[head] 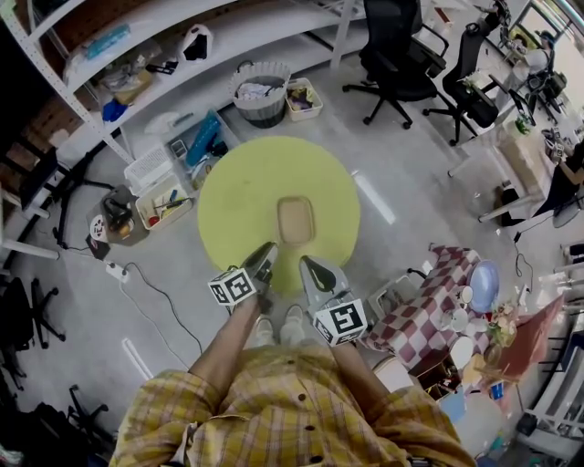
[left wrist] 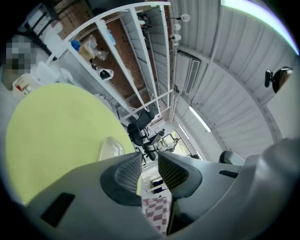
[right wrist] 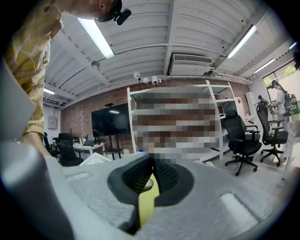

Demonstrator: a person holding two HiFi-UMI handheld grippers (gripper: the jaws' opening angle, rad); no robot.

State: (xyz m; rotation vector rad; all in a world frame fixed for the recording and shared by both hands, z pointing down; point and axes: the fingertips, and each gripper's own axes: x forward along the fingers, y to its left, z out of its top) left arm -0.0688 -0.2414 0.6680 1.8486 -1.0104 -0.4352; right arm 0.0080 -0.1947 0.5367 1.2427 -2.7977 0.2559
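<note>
Shallow clear plastic tray lies ungrasped beyond both fingertips. Left gripper slightly spread, right gripper seemingly pressed together; gripping needs wider fingers.

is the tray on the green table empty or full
Empty: in the head view the tray lies flat on the round green table, and only its bare bottom shows.

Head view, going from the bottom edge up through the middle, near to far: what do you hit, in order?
Yellow plaid shirt → white shoes → left gripper and right gripper, side by side → tan tray on the round green table → grey basket → white shelving.
</note>
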